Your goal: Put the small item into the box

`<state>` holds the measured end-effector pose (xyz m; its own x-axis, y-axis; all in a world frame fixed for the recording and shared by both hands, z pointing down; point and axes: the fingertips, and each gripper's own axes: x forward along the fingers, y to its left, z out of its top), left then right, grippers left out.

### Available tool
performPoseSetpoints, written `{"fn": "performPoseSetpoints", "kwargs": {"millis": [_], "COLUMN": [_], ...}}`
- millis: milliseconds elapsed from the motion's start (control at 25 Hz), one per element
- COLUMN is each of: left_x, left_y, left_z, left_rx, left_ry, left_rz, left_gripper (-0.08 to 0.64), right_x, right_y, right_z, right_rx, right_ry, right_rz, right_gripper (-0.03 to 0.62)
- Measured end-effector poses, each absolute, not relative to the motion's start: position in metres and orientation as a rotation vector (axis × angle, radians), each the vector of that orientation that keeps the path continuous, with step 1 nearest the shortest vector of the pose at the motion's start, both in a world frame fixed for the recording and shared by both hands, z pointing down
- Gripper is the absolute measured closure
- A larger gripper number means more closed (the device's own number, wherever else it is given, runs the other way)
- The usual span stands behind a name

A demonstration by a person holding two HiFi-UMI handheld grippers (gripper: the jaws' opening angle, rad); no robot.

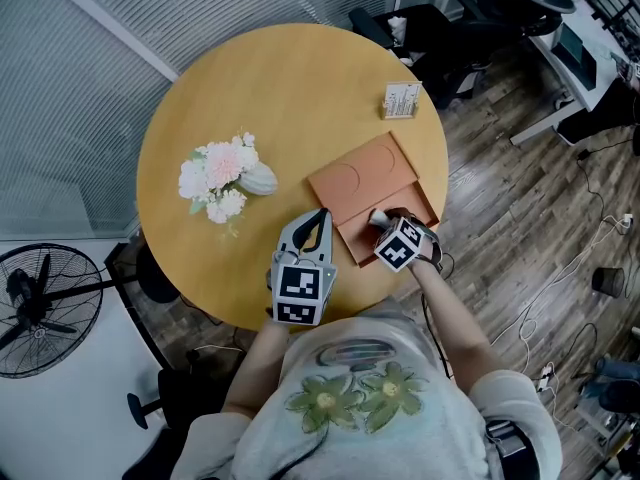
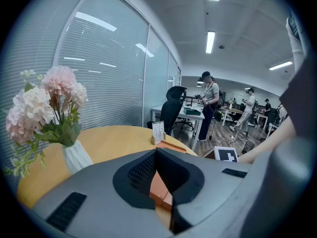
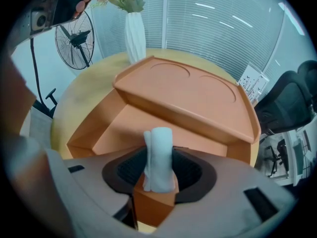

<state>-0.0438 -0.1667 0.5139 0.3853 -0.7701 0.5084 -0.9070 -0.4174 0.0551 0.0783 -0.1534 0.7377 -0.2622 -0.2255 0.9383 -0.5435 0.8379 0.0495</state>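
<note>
An orange box (image 1: 345,236) lies on the round wooden table (image 1: 290,78), its lid (image 1: 362,176) slid back so the near part is uncovered. Above the box's near wall, my right gripper (image 1: 384,219) holds the small white rolled item (image 3: 159,155) upright. The black pads (image 3: 131,168) flank the roll on both sides and no gap shows between them and it. In the right gripper view the lid (image 3: 193,98) sits just beyond the bare box floor (image 3: 129,128). My left gripper (image 1: 320,215) hovers left of the box, near the table's front edge, shut with nothing between its jaws (image 2: 156,152).
A white vase of pink and white flowers (image 1: 225,178) stands left of the box. A small card holder (image 1: 402,100) sits at the table's far right edge. A floor fan (image 1: 40,308) is at the left, office chairs (image 1: 430,28) behind. People (image 2: 208,103) stand far off.
</note>
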Motion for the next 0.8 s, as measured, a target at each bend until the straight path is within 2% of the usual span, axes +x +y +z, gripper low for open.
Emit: {"fn": "performPoseSetpoints", "kwargs": {"millis": [80,280,800], "left_x": [-0.045,-0.046,-0.039], "left_y": [-0.166,-0.162,-0.15], "left_z": [0.513,0.51,0.506], "left_rx": [2.324,2.325,2.364], "left_ry": [-1.466,-1.467,-1.429], "left_rz": [0.592,0.593,0.569], "left_gripper": [0.568,0.568,0.568], "right_x": [0.078,0.077,0.076], "right_y": [-0.151,-0.151,-0.161], "right_z": [0.739,0.734,0.679], "right_rx": [0.571,0.589,0.794], "right_ry": [-1.845,-1.858,-1.971], "right_rz": [0.343,0.337,0.324], "right_gripper": [0.398,0.371,0.371]}}
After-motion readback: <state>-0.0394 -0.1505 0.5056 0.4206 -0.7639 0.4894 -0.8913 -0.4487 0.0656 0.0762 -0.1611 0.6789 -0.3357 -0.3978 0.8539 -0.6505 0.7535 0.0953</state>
